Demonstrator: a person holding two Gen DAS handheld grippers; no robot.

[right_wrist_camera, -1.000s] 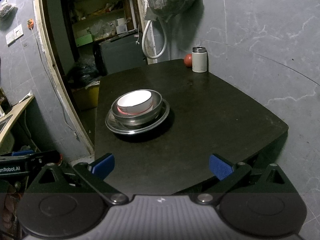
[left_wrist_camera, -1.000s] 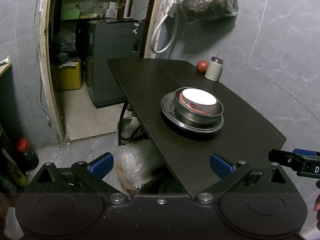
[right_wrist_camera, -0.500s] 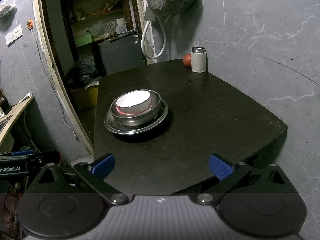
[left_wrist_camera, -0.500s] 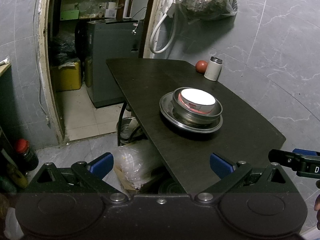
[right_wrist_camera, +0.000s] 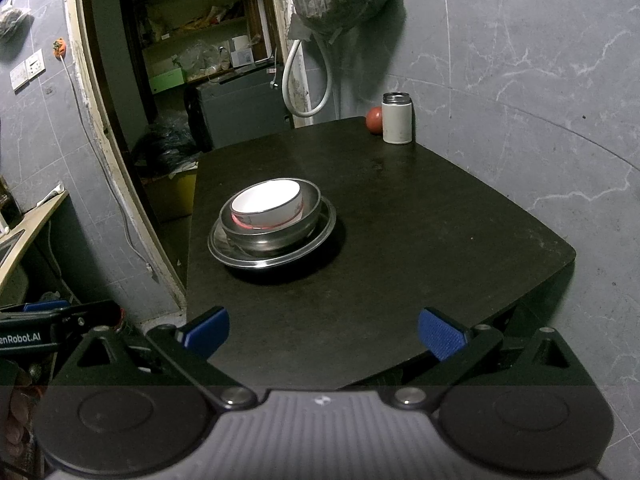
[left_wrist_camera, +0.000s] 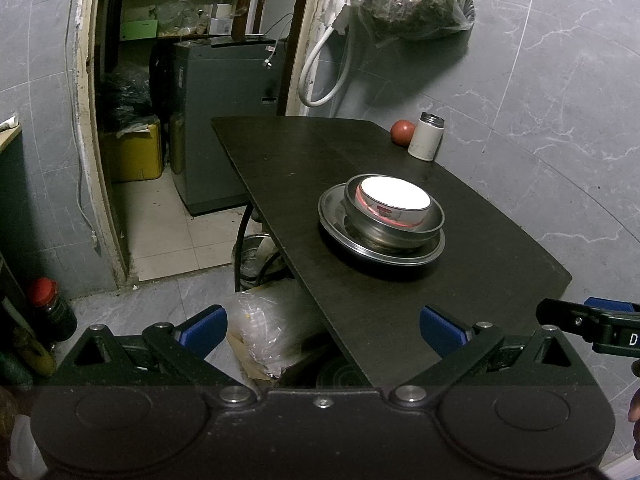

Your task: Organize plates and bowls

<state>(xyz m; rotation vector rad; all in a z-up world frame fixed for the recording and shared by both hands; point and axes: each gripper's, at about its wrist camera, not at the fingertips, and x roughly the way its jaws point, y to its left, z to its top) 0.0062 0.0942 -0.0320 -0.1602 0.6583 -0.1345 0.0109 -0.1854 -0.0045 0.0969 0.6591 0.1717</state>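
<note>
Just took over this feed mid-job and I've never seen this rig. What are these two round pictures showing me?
Each picture comes from a fisheye camera on a handheld two-finger tool. One looks along the left tool, the other along the right tool. Both are open and hold nothing. On the dark table a white bowl sits in a metal bowl on a metal plate. At the far edge stand a white canister and a red ball.

A small bowl (right_wrist_camera: pixel 267 202) sits inside a larger bowl (right_wrist_camera: pixel 272 236) on a plate (right_wrist_camera: pixel 316 242) near the table's (right_wrist_camera: pixel 420 240) left edge; a canister (right_wrist_camera: pixel 397 118) and ball (right_wrist_camera: pixel 374 120) stand together at its far corner.
</note>
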